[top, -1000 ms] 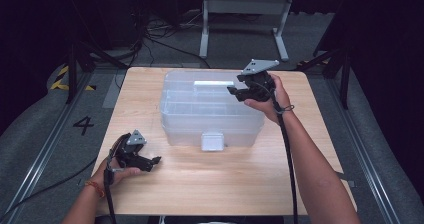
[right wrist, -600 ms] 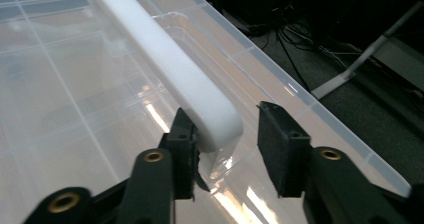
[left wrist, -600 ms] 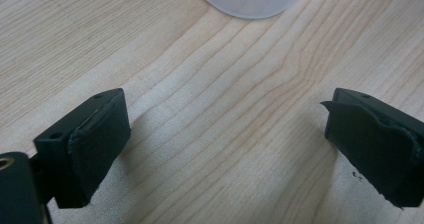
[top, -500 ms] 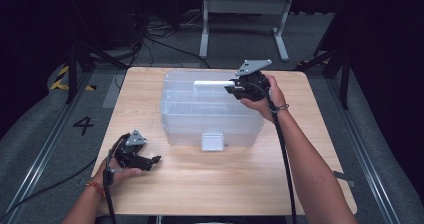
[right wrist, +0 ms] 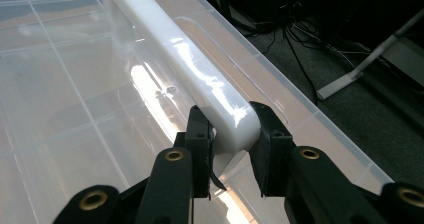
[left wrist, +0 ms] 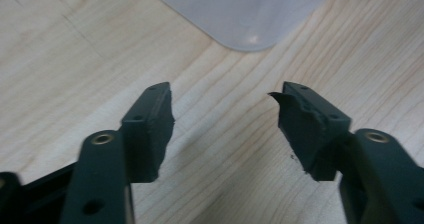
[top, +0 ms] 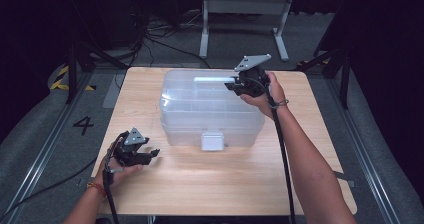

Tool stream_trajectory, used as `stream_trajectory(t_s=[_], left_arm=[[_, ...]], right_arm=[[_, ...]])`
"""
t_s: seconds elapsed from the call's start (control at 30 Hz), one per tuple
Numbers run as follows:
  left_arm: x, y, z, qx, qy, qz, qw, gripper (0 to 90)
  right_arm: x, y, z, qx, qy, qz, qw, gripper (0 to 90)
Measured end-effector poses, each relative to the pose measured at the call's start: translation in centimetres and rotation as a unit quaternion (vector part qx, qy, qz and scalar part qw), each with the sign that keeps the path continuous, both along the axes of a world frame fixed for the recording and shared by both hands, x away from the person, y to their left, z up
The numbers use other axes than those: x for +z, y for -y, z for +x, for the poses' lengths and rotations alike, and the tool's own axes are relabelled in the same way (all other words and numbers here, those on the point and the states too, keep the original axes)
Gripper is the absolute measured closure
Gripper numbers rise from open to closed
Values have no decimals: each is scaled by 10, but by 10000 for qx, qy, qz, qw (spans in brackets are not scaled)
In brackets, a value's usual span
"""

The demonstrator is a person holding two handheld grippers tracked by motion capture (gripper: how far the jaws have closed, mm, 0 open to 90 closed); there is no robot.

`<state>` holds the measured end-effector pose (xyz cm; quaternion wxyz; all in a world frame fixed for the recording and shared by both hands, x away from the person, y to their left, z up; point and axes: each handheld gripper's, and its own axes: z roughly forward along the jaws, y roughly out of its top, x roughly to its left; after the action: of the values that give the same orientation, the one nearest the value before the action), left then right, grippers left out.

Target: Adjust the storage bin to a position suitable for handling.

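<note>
A clear plastic storage box (top: 210,109) stands in the middle of the wooden table (top: 310,149), with a white latch (top: 212,140) on its front. A white handle (top: 212,79) lies along its lid. My right gripper (top: 231,85) is at the handle's right end. In the right gripper view its jaws (right wrist: 231,134), which have just been closing, press on both sides of the handle's end (right wrist: 185,74). My left gripper (top: 154,155) rests low at the table's front left, apart from the box. Its jaws (left wrist: 222,109) have just been closing and stand apart over bare wood, a box corner (left wrist: 245,14) beyond them.
The box lid (right wrist: 60,109) shows several ribbed compartments beneath. Bare tabletop lies in front of and beside the box. Beyond the table's far edge are a dark floor, cables and a metal stand (top: 245,14). A cable (top: 280,149) trails along the right forearm.
The right gripper has edged slightly left along the lid onto the handle's end. The left hand has stayed where it was.
</note>
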<state>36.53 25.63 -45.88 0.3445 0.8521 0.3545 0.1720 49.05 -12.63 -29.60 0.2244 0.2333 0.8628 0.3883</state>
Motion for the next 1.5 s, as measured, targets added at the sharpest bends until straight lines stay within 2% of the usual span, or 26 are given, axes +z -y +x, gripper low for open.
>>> stream_trajectory(t_s=[0.07, 0.17, 0.37, 0.5, 0.57, 0.63, 0.8, 0.87, 0.97, 1.03, 1.1, 1.2, 1.5], left_arm=[[5, -2, -3, 81, 129, -32, 9999, 453], [13, -4, -6, 108, 186, -127, 9997, 511], [30, -5, -12, 30, 446, -150, 9989, 632], [38, -1, -16, -150, 582, -122, 9981, 696], [42, 2, -16, -124, 671, -122, 9976, 726], [47, 5, -16, -140, 735, -253, 9969, 759], [56, 12, -13, -183, 885, -327, 9954, 812], [60, 15, -10, -159, 904, -344, 9952, 820], [64, 17, -7, -197, 907, -478, 9945, 838], [66, 20, -5, -208, 957, -471, 9941, 859], [67, 23, -2, -223, 925, -506, 9942, 873], [66, 27, 0, -243, 945, -570, 9936, 892], [59, 30, 7, -69, 940, -802, 9923, 899]], right_arm=[[1, 0, 2, 29, -32, 3, 10000, 729], [3, 1, 4, 70, -87, 25, 9999, 729], [9, 1, 11, 125, -194, -13, 9997, 727], [12, 1, 14, 120, -276, -16, 9995, 726], [13, 1, 16, 123, -310, -29, 9994, 726], [14, 1, 18, 142, -328, -27, 9994, 725], [16, 1, 20, 163, -351, -32, 9992, 724], [16, 1, 20, 166, -373, -15, 9992, 724], [16, 1, 21, 169, -369, -17, 9992, 724], [16, 1, 21, 175, -377, -4, 9991, 724], [16, 1, 21, 170, -373, -15, 9992, 724], [16, 1, 21, 170, -380, -7, 9991, 724], [17, 0, 20, 102, -366, -40, 9993, 722]])
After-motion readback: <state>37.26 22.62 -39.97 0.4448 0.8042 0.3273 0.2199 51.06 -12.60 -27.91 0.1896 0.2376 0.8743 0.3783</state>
